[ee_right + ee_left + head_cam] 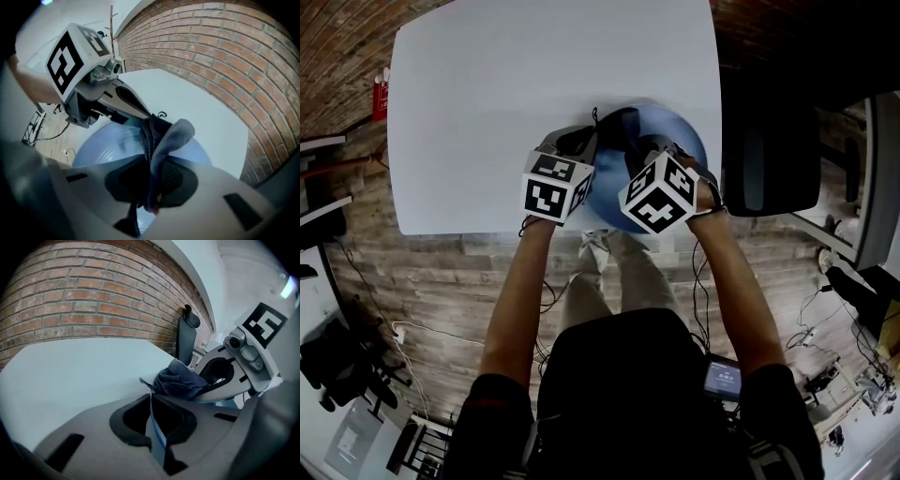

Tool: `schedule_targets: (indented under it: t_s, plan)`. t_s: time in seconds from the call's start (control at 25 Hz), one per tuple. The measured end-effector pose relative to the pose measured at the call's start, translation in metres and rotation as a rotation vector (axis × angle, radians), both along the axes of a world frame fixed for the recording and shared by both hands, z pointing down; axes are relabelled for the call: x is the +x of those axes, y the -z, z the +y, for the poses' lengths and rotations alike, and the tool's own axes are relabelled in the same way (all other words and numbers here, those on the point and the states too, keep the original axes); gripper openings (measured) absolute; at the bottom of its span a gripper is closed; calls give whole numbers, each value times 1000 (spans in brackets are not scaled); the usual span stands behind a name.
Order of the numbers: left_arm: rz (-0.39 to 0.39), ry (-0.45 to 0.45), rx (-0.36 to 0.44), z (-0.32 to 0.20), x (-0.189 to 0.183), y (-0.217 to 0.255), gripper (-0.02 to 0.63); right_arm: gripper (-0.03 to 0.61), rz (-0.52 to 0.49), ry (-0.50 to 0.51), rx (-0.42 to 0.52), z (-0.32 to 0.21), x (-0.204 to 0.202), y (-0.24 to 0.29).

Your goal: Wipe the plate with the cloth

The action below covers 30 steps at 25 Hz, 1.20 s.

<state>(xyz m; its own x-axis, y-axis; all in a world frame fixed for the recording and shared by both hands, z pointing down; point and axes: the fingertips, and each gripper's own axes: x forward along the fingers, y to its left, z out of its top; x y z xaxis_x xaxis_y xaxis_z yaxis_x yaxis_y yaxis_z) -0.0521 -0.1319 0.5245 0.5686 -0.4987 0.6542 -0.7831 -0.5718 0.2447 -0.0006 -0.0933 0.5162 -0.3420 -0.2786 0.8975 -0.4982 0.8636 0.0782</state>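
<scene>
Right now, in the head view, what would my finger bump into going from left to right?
small red thing → left gripper → right gripper → black chair. The plate and the cloth overlap the grippers, so they are left out.

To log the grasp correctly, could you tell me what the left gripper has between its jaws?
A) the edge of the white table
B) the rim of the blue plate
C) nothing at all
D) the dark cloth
B: in the left gripper view, the left gripper has its jaws shut on the thin blue rim of the plate, while the cloth is pinched in the right gripper.
</scene>
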Motion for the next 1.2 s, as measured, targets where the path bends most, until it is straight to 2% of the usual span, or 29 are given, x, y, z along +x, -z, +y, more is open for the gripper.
schedule_targets:
  t_s: [0.76, 1.2]
  plan:
    - [-4, 2, 0, 0, 0, -1, 28, 62, -25, -13, -62, -5, 0, -7]
    - [-11, 1, 5, 0, 0, 1, 29, 61, -44, -67, -60, -10, 10, -4]
